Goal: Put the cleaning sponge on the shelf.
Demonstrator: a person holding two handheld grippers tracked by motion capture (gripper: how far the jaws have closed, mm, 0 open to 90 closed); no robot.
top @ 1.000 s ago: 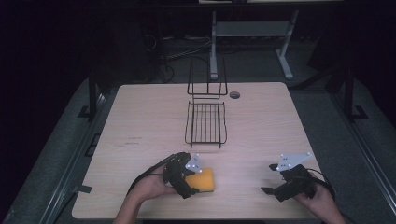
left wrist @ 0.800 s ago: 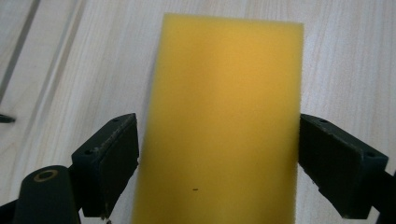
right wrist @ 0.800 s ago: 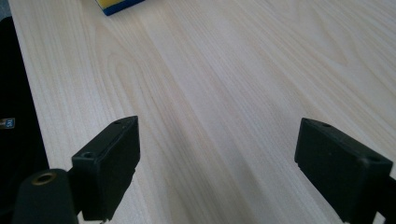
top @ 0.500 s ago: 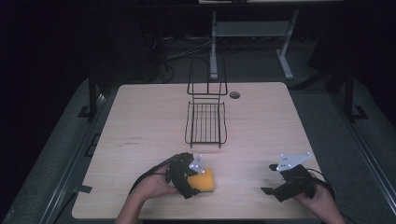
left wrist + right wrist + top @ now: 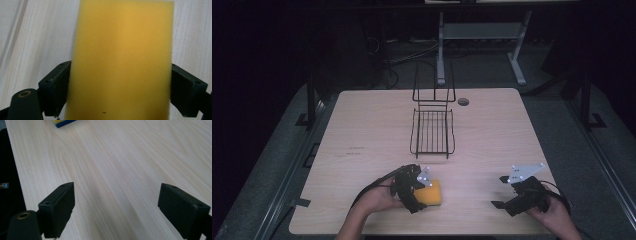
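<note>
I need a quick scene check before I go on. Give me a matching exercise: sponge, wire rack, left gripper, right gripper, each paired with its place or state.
Things:
1. sponge
2. wire rack
3. left gripper
4. right gripper

Places or states:
A. open over bare table
B. stands mid-table, toward the far edge
C. yellow, between two jaws
D. shut on the sponge, near edge

Pairs: 1-C, 2-B, 3-D, 4-A

1. Left claw [image 5: 424,192]: held in the left hand [image 5: 379,197] at the near edge, forearm entering from below; jaws pressed against both sides of a load.
2. Right claw [image 5: 502,192]: held in the right hand [image 5: 552,210] at the near right, pointing left; jaws spread wide, nothing between them.
</note>
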